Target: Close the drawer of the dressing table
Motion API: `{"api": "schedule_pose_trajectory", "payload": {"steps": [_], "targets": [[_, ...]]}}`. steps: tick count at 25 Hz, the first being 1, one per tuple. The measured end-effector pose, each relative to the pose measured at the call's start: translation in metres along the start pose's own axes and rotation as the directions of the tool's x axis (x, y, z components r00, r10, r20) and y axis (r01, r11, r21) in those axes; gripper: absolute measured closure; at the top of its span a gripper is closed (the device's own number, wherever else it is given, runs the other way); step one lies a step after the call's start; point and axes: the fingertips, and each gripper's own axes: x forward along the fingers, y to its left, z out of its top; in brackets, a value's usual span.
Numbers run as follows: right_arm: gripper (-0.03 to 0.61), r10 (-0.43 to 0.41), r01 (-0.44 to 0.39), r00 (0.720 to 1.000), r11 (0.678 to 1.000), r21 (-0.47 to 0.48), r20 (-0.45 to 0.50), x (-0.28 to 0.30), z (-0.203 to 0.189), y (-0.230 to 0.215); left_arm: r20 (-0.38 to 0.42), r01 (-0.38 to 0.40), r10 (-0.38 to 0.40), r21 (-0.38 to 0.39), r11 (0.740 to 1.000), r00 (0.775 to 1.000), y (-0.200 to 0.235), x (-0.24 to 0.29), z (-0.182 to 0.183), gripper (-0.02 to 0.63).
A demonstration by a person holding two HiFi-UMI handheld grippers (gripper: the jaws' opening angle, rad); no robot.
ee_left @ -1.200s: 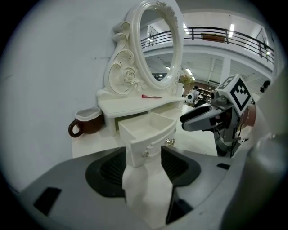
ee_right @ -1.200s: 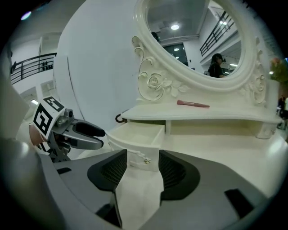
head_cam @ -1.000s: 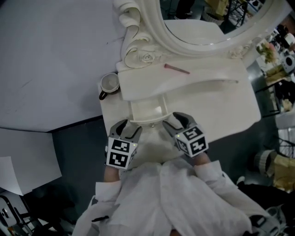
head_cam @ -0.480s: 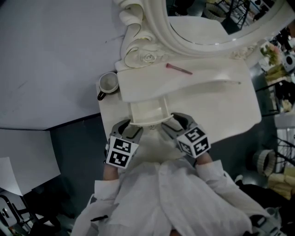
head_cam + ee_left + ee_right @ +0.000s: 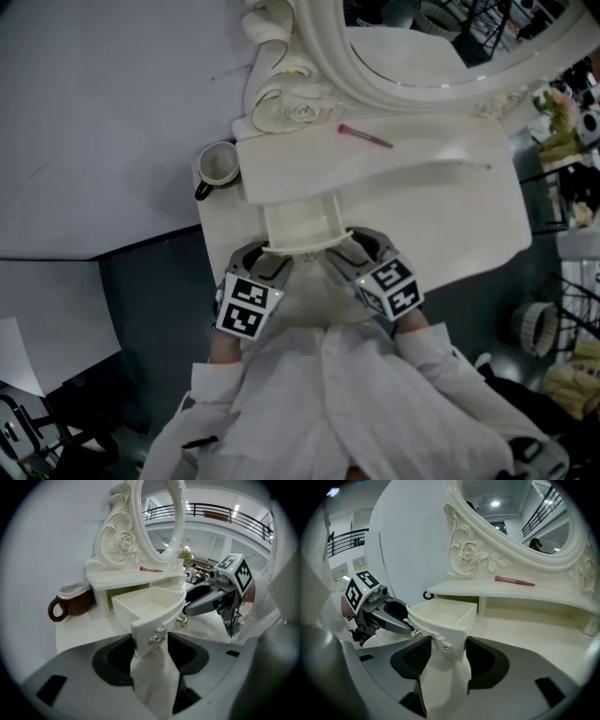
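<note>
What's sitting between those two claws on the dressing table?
The open drawer's front panel, with two small knobs, spans the gap between the left claw and the right claw. The head view shows it best.

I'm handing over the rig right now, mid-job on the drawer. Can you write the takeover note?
Left gripper: jaws open, astride the left end of the drawer front.
Right gripper: jaws open, astride its right end.
Drawer: pulled well out of the dressing table.
Done: both grippers set at the drawer front.
Left to do: push it fully in.
A brown mug stands on the table, left of the drawer.
</note>
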Motion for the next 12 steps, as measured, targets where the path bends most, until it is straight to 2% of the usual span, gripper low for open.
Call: {"api": "schedule_pose_trajectory", "payload": {"steps": [12], "targets": [[0.370,-0.023,0.024,1.000,0.998,-0.056,0.016,0.0051,0.0065,-0.0070,-0.007,-0.033,0.033,0.020,0.999,0.999,0.0056,0.0073,0.0032,0.393]]}}
